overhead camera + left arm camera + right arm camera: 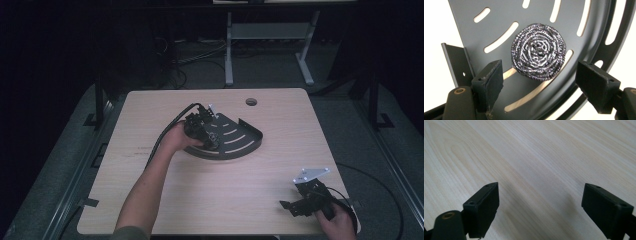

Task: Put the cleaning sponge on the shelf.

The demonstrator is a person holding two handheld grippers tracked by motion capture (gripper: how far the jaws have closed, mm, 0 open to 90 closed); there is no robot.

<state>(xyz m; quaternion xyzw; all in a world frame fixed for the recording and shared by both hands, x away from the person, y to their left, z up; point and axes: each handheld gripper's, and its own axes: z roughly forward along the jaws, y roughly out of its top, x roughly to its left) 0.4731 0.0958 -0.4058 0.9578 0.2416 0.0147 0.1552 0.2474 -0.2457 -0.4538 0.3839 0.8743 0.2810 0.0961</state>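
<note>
A round steel-wool scourer (538, 51) lies on a dark, slotted, fan-shaped metal tray (574, 15). My left gripper (544, 82) hangs just above it, open, with the scourer a little beyond the gap between its pads and nothing held. From the high view that tray (239, 141) sits at the table's middle, and the left gripper (202, 131) is over its left part. My right gripper (296, 206) rests low near the table's front right corner, open, over bare wood (536, 157).
The light wooden table (150, 200) has a round cable hole (251, 102) near its far edge. The tray has a raised rim (251, 127) on its right side. Cables trail from both grippers. A desk frame (270, 35) stands beyond the table on the floor.
</note>
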